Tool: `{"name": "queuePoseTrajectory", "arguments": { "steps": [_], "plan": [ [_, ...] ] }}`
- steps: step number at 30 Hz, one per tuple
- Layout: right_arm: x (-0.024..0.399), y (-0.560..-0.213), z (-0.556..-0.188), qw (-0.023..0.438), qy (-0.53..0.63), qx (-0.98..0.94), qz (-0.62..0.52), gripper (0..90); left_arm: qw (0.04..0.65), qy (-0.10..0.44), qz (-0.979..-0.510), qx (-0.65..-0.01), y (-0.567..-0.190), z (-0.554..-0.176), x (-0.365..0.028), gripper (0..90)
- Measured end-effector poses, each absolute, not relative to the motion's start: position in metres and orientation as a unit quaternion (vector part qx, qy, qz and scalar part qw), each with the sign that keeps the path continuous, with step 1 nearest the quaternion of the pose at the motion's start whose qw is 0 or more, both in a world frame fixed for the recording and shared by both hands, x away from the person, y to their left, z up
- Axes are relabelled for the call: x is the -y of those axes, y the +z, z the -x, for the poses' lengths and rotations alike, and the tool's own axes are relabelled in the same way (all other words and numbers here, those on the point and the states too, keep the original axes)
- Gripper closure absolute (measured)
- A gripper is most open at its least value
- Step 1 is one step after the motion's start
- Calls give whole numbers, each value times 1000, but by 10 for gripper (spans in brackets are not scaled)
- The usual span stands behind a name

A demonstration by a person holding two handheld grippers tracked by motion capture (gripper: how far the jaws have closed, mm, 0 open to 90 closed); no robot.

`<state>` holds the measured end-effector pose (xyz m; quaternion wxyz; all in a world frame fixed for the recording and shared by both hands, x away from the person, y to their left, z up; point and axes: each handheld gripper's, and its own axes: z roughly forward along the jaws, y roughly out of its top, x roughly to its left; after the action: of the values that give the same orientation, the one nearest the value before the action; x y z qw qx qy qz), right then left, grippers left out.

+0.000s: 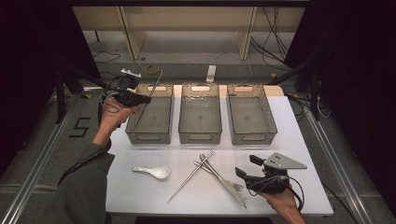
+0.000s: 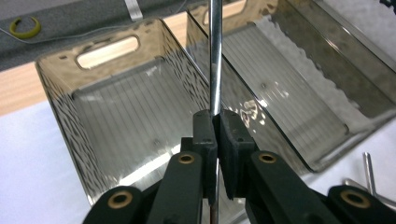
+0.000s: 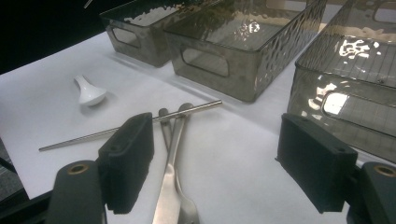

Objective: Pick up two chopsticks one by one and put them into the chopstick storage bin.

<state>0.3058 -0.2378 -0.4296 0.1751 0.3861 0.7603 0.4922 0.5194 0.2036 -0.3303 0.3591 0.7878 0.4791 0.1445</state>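
My left gripper point(image 1: 145, 99) is shut on a thin steel chopstick point(image 1: 157, 83) and holds it slanted above the left grey bin point(image 1: 140, 137). In the left gripper view the pads point(image 2: 205, 126) pinch the chopstick point(image 2: 215, 56), which runs straight up over the bin point(image 2: 56, 102). My right gripper point(image 1: 248, 166) hovers open near the table's front right, with nothing between its pads point(image 3: 128, 161). Ahead of it lie a second chopstick point(image 3: 130, 126), a steel fork point(image 3: 170, 186) crossed with another steel utensil, and a white ceramic spoon point(image 3: 88, 91).
Three translucent grey bins stand in a row across the white table point(image 1: 299, 140): left, middle point(image 1: 200, 137) and right point(image 1: 254, 137). The spoon point(image 1: 154, 172), chopstick point(image 1: 191, 176) and fork point(image 1: 224, 179) lie at the front centre. Cables and a yellow ring point(image 1: 152, 70) lie on the floor beyond.
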Motion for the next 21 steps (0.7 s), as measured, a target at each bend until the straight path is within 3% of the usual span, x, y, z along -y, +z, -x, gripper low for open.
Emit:
{"name": "queuePoseTrajectory", "arguments": {
  "steps": [21],
  "plan": [
    [236,-432,-306,164,494,-762,-386,280,362,169,-768,-501,-355,-552,-211,853]
  ]
}}
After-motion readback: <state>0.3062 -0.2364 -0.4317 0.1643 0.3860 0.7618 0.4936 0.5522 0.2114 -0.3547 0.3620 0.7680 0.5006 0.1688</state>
